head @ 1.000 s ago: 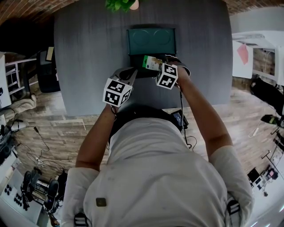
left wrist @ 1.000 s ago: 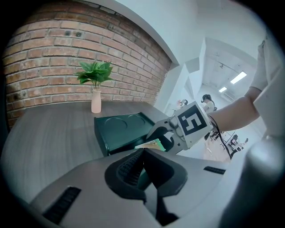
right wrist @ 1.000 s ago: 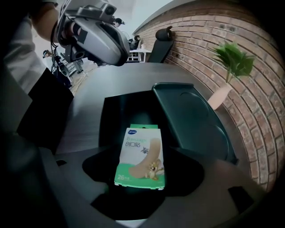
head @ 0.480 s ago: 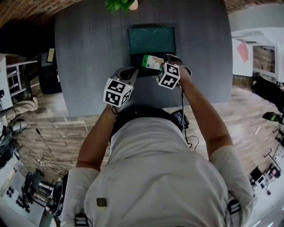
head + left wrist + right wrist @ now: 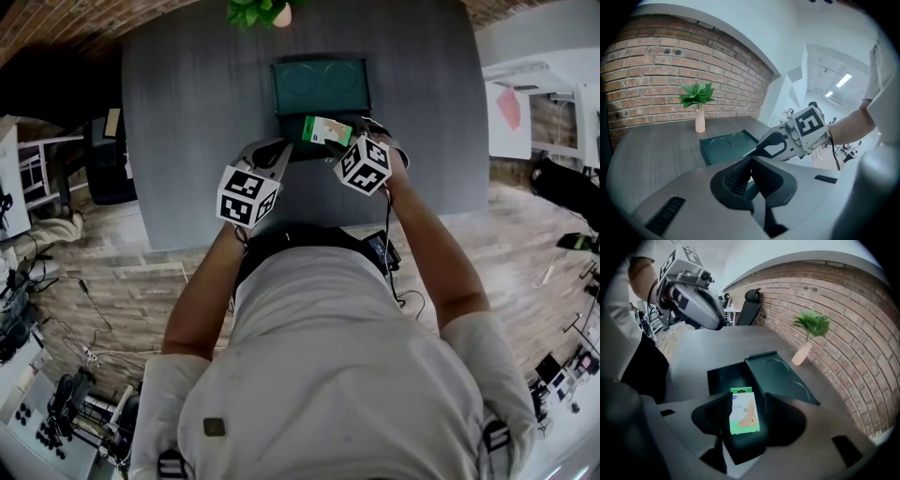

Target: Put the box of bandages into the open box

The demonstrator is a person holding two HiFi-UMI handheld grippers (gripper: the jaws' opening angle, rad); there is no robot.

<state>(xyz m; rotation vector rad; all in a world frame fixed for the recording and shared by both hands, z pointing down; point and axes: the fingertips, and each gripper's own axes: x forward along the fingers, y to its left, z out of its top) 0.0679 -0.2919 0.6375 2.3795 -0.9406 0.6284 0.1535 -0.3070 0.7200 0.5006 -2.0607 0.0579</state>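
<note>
The box of bandages, green with a foot pictured on it, sits lengthwise between my right gripper's pads. Those jaws are closing on it: the left pad is against its edge and the right pad sits at the other edge. In the head view it hangs tilted over the near part of the dark open box, whose hollow lies just beyond the bandage box. The box's lid lies flat behind. My left gripper hovers at the open box's left, shut with nothing in it.
A grey table carries the open box. A small potted plant in a pale vase stands at the far edge before a brick wall. Wooden floor, cables and furniture surround the table.
My right gripper has shifted slightly right and the bandage box has tilted and moved with it. The left gripper has stayed where it was.
</note>
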